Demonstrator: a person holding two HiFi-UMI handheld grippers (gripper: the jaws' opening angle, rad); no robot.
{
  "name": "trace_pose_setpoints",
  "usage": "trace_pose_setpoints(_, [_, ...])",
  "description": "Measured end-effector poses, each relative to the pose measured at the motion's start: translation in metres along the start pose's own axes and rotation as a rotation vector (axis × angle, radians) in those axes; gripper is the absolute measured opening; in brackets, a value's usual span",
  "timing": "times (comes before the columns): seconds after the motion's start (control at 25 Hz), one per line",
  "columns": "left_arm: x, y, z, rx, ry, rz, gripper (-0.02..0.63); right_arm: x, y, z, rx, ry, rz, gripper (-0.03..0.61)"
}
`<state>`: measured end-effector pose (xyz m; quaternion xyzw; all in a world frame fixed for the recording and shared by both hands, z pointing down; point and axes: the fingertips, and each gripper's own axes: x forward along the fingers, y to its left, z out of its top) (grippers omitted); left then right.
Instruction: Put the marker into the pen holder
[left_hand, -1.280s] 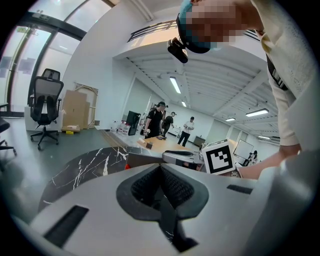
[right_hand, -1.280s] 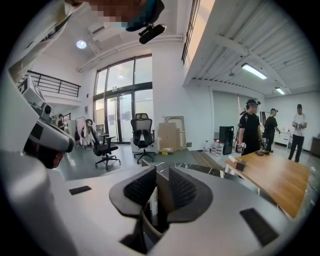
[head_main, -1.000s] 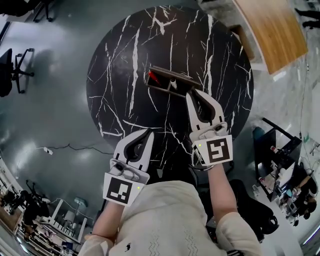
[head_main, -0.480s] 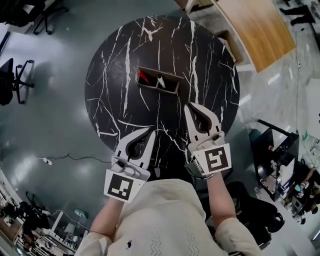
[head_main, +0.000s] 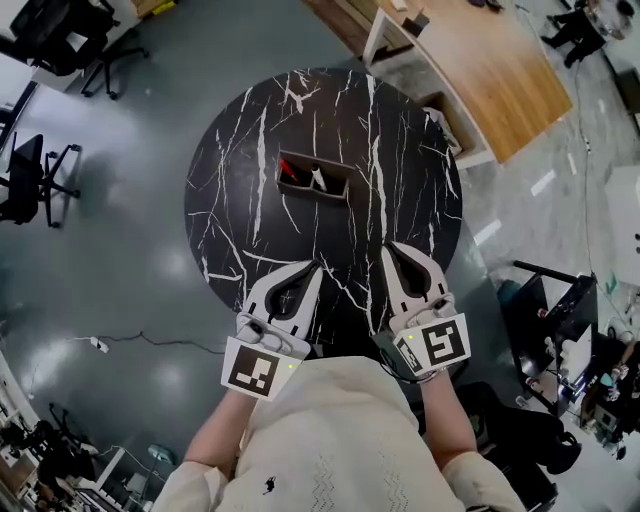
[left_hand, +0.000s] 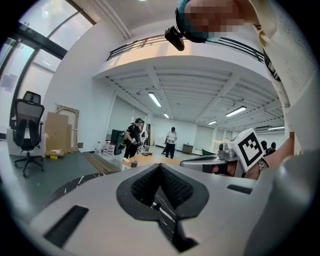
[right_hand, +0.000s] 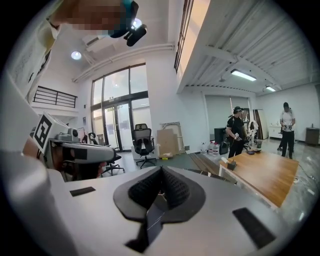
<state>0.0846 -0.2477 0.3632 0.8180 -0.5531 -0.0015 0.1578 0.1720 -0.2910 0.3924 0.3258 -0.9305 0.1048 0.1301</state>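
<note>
Seemingly red marker (head_main: 289, 172) already inside dark rectangular pen holder (head_main: 343, 188) on round black marble table (head_main: 240, 150); likely light, stiff, slick: pinch mid-barrel; left gripper (head_main: 312, 268), right gripper (head_main: 389, 250) closed, empty.

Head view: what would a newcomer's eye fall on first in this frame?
The round black table with white marble veins fills the middle. A dark rectangular pen holder stands alone near its centre, with something red and something white inside it. Below, at the table's near edge, the left gripper and right gripper point side by side toward it, both with jaws together and nothing between them.
</note>
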Motion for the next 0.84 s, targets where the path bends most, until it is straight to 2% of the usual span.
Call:
trace_pose_setpoints(0.28, [-0.018,-0.008,0.013,0.009,-0.044,0.024,0.008,-0.020,0.017,0.012,0.000,-0.017,-0.003,0.015])
trace_pose_setpoints(0.64, [-0.047,-0.003,0.007,0.012,-0.054,0.089,0.008,-0.028,0.029,0.018,-0.048,-0.013,0.026,0.015])
trace_pose_setpoints(0.84, [-0.055,-0.005,0.007,0.017,-0.053,0.099,0.008,-0.029,0.040,0.020,-0.045,-0.016,0.045,0.015])
